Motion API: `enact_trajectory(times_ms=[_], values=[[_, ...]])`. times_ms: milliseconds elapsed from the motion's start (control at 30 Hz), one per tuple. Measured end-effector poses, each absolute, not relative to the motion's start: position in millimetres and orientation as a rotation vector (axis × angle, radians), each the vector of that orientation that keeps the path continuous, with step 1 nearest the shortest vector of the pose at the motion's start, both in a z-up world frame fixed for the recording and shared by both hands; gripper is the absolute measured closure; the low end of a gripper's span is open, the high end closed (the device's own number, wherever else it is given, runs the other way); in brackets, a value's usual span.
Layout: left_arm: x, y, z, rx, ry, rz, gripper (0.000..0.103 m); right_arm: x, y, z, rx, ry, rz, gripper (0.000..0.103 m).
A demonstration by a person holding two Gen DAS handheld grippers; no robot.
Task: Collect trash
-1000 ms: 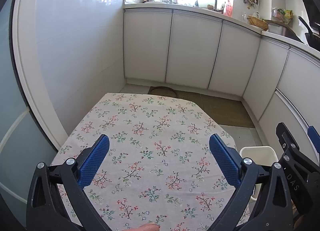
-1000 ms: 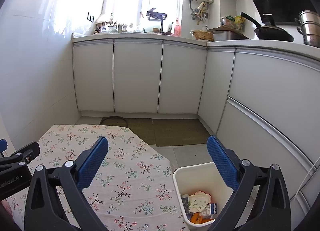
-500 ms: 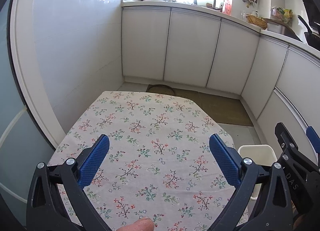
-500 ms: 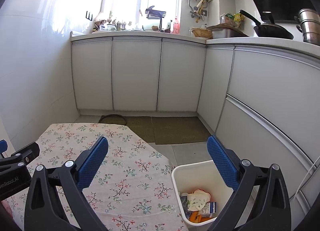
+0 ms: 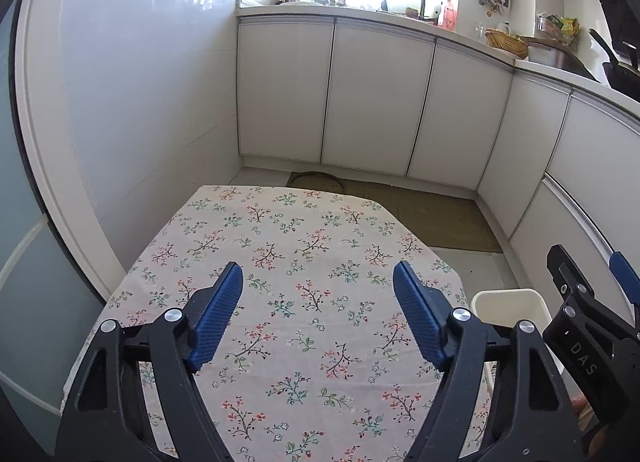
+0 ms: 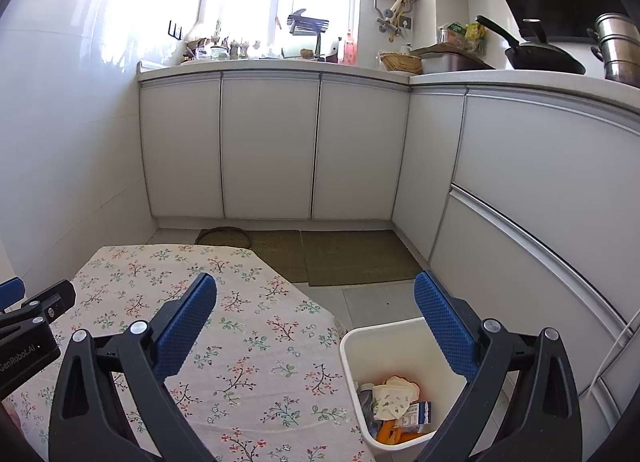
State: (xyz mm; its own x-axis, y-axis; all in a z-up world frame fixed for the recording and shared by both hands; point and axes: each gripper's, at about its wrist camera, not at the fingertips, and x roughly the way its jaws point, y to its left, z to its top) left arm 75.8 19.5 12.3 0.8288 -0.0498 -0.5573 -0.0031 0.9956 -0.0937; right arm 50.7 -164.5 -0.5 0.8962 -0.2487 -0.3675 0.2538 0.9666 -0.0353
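My left gripper [image 5: 317,270] hovers over the floral tablecloth [image 5: 300,229] with its blue pads apart. Its jaws are closing and nothing lies between them. My right gripper [image 6: 316,280] stands open and holds nothing, above the table's right edge and the white trash bin [image 6: 372,346]. The bin sits on the floor beside the table and holds several pieces of trash [image 6: 394,402]: crumpled paper, wrappers and something orange. In the left wrist view only the bin's rim [image 5: 508,304] shows. I see no trash on the cloth.
White kitchen cabinets [image 6: 268,149] run along the back and right walls. Brown mats [image 6: 352,258] cover the floor ahead. A white wall [image 5: 140,121] stands close on the table's left. Pots and a pan [image 6: 540,57] sit on the counter.
The left gripper's jaws have come closer together. A fingertip that showed at the bottom edge of the left wrist view is gone. The right gripper looks the same.
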Motion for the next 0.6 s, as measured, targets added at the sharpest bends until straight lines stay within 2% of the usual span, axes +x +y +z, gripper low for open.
enact_trajectory(times_ms=[267, 333, 367, 400, 600], values=[[74.9, 15.0, 12.1, -0.079, 0.587, -0.055, 0.038, 52.0, -166.8, -0.7, 0.019, 0.387, -0.264, 0.007], [75.3, 14.1, 12.3, -0.079, 0.587, -0.057, 0.031, 51.2, -166.5, -0.5, 0.018, 0.384, -0.266, 0.007], [75.2, 14.1, 12.9, -0.082, 0.587, -0.055, 0.015, 51.0, -166.1, -0.8, 0.019, 0.383, -0.267, 0.007], [75.0, 13.9, 13.5, -0.082, 0.586, -0.048, 0.009, 50.7, -166.0, -0.9, 0.020, 0.382, -0.267, 0.007], [75.9, 14.1, 14.9, -0.086, 0.587, -0.026, 0.007, 49.4, -163.4, -0.2, 0.010, 0.377, -0.265, 0.007]])
